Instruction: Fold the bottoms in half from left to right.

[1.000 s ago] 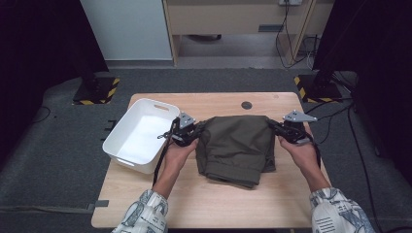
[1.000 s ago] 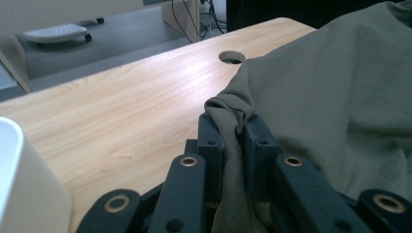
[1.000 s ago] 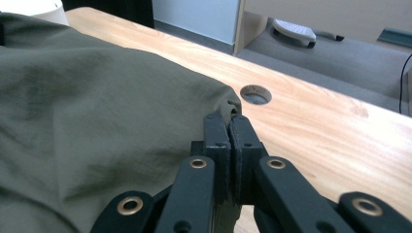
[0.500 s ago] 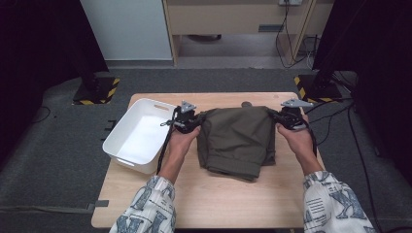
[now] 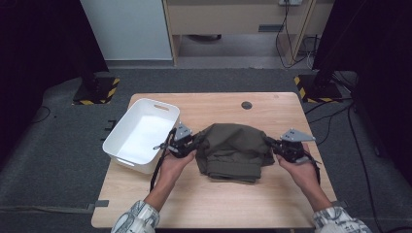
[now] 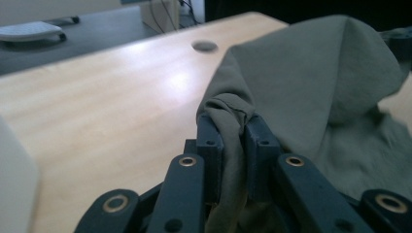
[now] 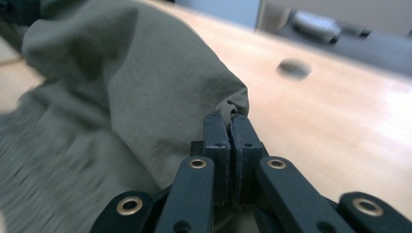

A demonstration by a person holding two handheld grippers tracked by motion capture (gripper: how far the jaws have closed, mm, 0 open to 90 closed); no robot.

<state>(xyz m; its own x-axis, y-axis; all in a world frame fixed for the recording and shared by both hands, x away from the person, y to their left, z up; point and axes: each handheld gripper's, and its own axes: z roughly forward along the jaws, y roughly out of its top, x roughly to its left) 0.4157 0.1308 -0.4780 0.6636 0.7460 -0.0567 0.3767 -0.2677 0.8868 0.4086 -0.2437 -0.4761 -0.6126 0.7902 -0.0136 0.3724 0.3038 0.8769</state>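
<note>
An olive-green garment (image 5: 233, 150) lies folded over on the wooden table (image 5: 228, 109), its far fold arched up between both hands. My left gripper (image 5: 197, 143) is shut on the garment's left edge; in the left gripper view the cloth (image 6: 311, 87) is bunched and pinched between the pads (image 6: 211, 138). My right gripper (image 5: 272, 144) is shut on the right edge; in the right gripper view the cloth (image 7: 126, 92) runs into the closed fingertips (image 7: 218, 131).
A white plastic bin (image 5: 141, 133) stands at the table's left edge, right beside my left hand. A dark round hole (image 5: 247, 105) sits in the tabletop behind the garment. Bare wood lies in front of the garment and at the back.
Both grippers first carried the garment's edge away from the person, then drew it back toward the person and down. The garment is now folded shorter, with its far side humped up.
</note>
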